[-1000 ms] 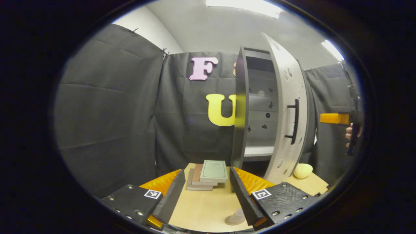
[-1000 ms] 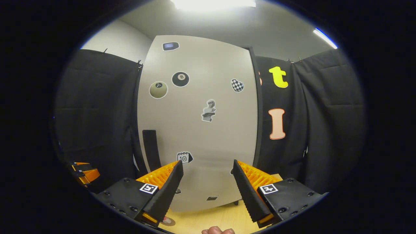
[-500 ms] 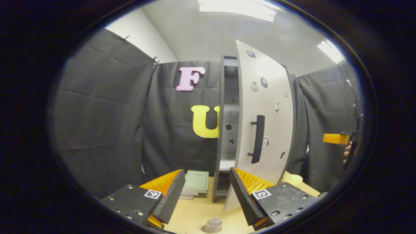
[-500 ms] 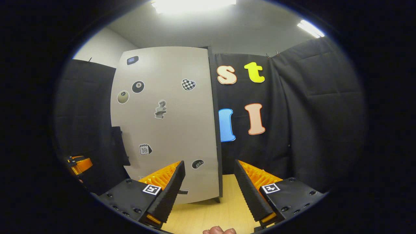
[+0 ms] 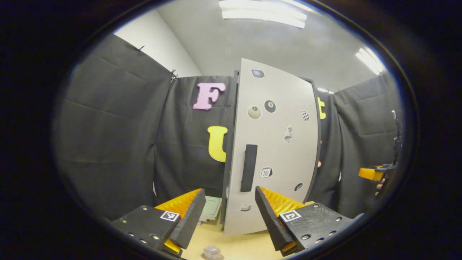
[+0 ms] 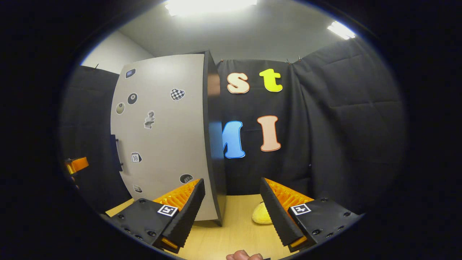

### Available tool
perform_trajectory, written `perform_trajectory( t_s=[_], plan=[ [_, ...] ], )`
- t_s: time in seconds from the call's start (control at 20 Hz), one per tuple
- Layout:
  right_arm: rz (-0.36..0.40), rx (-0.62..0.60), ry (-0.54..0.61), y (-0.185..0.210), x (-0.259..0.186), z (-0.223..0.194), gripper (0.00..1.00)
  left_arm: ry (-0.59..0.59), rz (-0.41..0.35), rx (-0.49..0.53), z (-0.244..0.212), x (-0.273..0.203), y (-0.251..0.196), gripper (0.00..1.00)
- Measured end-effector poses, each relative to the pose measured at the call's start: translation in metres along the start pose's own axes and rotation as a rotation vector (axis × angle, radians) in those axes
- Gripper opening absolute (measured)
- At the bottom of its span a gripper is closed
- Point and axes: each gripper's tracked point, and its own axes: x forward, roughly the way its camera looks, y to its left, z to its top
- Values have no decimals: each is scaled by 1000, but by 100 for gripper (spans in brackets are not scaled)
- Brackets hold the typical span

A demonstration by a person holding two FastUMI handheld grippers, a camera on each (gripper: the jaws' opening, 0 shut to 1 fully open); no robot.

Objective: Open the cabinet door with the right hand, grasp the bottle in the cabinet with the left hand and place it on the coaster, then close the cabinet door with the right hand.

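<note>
The white cabinet door, dotted with stickers, lies against the dark cabinet and looks shut or nearly so; its black handle faces me. A clear bottle stands on the wooden table at the bottom edge of the left gripper view, just below my left gripper, which is open and holds nothing. My right gripper is open too, off the door, in front of the cabinet's right corner. It also appears small at the far right, right gripper.
A stack of books lies left of the cabinet's foot. A yellow soft object sits on the table right of the cabinet. Black cloth walls close in the booth. The left gripper shows far left.
The door has swung from wide open to against the cabinet. The right gripper has drawn back and turned right, away from the door. The bottle has slid lower in the left gripper view.
</note>
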Motion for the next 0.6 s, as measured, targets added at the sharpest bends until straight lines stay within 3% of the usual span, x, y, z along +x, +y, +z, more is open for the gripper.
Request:
perform_trajectory(
  t_s=[0.15, 0.45, 0.6],
  plan=[
    [10, -24, 30, -14, -3, -11, 98, 9, 11, -16, -1, 4, -15, 82],
    [65, -21, 30, -9, -3, -13, 98, 19, -30, 127, 14, 14, -46, 83],
    [70, -30, 15, -1, -2, -7, 98, 14, -42, 114, 17, 22, -52, 85]
  ],
)
